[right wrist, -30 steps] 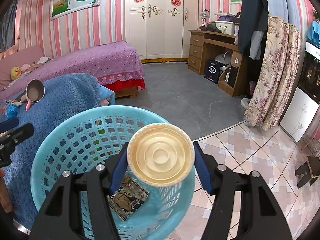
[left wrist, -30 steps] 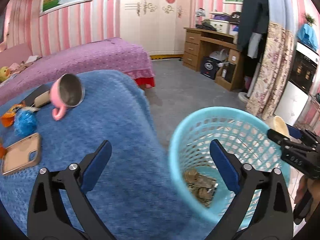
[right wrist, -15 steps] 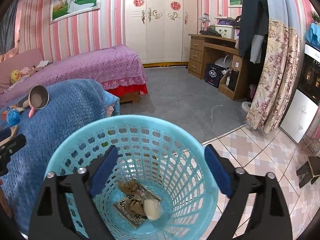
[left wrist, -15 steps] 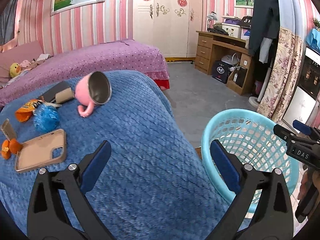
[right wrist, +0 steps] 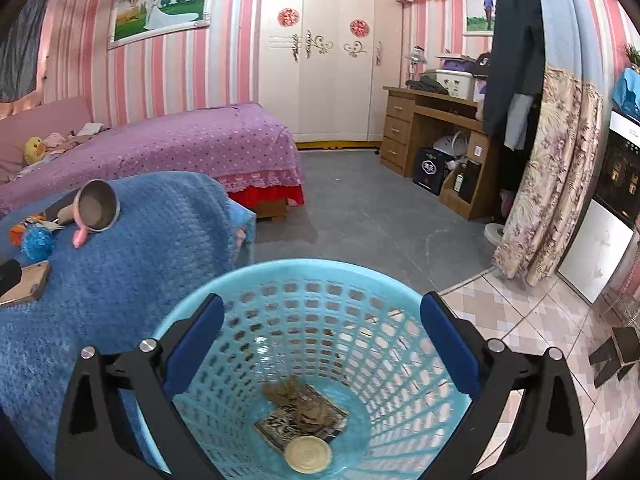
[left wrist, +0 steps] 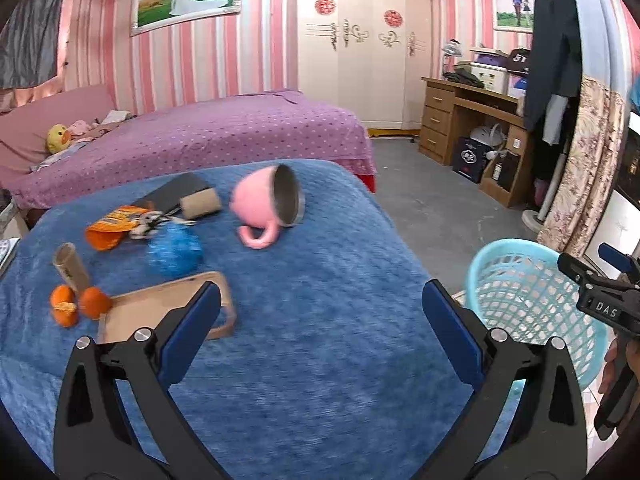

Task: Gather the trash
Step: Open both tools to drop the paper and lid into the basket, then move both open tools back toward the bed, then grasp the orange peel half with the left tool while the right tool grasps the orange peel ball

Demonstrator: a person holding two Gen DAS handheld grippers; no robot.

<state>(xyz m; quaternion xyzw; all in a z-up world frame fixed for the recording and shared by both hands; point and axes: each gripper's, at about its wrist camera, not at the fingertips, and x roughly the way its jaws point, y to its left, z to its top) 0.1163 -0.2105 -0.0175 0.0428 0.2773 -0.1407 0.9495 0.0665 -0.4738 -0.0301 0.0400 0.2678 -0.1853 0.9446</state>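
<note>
The right gripper (right wrist: 320,344) is wide open and holds nothing; it hangs above the basket (right wrist: 404,344), which stands on the floor just right of the blue blanket (right wrist: 132,280). In the basket bottom lie a round cream lid (right wrist: 308,455), a printed wrapper (right wrist: 280,426) and brown crumpled scraps (right wrist: 298,398). The lid is nearest, touching the wrapper.

The left gripper (left wrist: 320,332) is also wide open and empty, above the near part of the blanket (left wrist: 320,360). On the far left side of the blanket lie an orange snack bag (left wrist: 110,228), a blue ball (left wrist: 174,250), a cardboard tube (left wrist: 200,204), a second tube (left wrist: 72,266) standing tilted, two orange pieces (left wrist: 78,305) and a phone case (left wrist: 160,308). A pink mug (left wrist: 268,204) lies on its side, to the right of them.
</note>
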